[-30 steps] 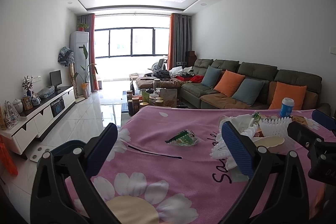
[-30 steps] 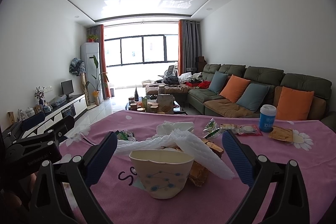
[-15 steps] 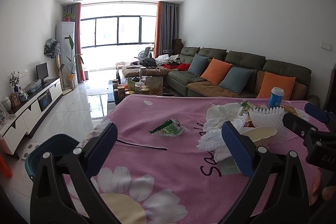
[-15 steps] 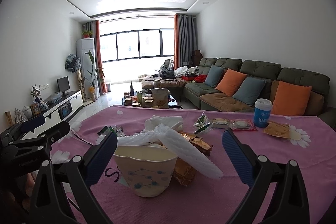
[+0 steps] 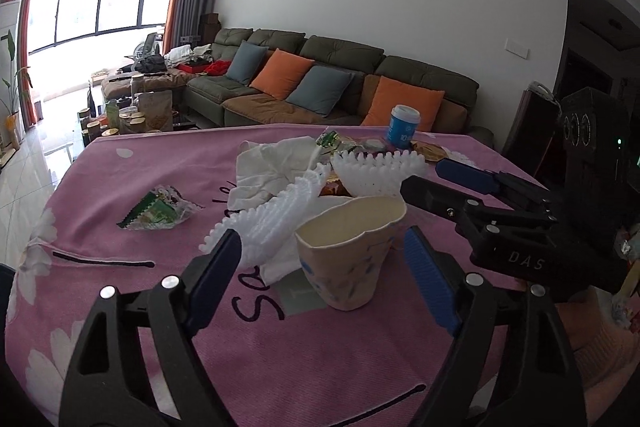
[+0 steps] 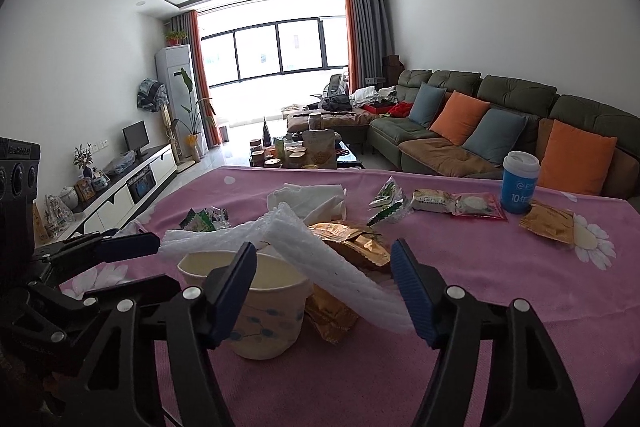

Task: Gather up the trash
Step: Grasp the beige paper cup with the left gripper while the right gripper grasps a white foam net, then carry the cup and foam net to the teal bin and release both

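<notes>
Paper cup (image 5: 347, 258) between left tongs (image 5: 324, 269)

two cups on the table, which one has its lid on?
The blue cup at the far edge near the sofa: white lid on. The cream paper cup near the grippers is open-topped.

I find the trash clustered mid-table: a paper cup (image 5: 347, 254) standing between my left gripper (image 5: 325, 283) fingers, white foam netting (image 6: 320, 259) draped over its rim, a gold wrapper (image 6: 352, 247) and crumpled tissue (image 5: 272, 167) crowding behind. My right gripper (image 5: 448, 183) blocks the cup's right flank. Bare pink tablecloth (image 5: 280, 367) in front gives free passage; a green wrapper (image 5: 160, 213) lies apart on open cloth to the left. Far edge: blue cup (image 6: 519, 182) upright among packets.
</notes>
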Demonstrator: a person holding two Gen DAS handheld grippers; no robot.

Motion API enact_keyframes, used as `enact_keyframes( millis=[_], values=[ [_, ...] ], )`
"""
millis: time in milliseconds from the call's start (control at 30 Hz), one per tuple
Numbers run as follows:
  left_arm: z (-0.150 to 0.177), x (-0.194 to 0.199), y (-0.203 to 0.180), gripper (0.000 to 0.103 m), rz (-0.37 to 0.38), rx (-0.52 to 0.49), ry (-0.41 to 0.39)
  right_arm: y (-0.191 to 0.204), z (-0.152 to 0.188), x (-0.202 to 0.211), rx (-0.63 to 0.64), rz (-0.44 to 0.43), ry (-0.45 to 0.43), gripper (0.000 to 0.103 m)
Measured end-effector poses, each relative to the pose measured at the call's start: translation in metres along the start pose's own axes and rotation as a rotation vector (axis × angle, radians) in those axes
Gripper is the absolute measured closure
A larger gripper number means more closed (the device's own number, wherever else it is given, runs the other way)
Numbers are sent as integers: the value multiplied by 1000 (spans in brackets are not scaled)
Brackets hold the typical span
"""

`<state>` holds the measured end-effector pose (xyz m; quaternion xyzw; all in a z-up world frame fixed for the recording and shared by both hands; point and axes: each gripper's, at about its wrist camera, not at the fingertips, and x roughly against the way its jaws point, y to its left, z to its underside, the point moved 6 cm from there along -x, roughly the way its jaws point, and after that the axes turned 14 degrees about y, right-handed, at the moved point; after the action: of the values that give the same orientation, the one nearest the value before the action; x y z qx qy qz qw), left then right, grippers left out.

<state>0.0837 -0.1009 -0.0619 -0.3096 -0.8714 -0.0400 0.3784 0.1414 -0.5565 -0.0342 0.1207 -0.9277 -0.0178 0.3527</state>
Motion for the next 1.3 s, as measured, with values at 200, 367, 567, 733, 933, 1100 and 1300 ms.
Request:
enact_keyframes(
  millis=[200, 367, 567, 733, 933, 1100, 1300],
  values=[
    [-1, -41, 0, 46, 120, 8, 95, 1, 1, -5, 19, -44, 26, 63],
    [2, -61, 2, 67, 185, 38, 118, 7, 3, -9, 36, -73, 58, 77],
    [14, -50, 4, 75, 204, 53, 104, 12, 4, -4, 36, -99, 60, 85],
    [27, -14, 13, 80, 218, 54, 74, 16, -5, 12, 35, -135, 31, 89],
    [45, 41, 41, 80, 219, 96, 0, 41, -23, 35, 75, -196, -17, 89],
    [58, 85, 68, 80, 126, 164, -63, 73, -40, 52, 139, -214, -71, 89],
    [74, 136, 127, 80, -34, 285, -119, 119, -61, 51, 202, -353, -82, 89]
  ],
)
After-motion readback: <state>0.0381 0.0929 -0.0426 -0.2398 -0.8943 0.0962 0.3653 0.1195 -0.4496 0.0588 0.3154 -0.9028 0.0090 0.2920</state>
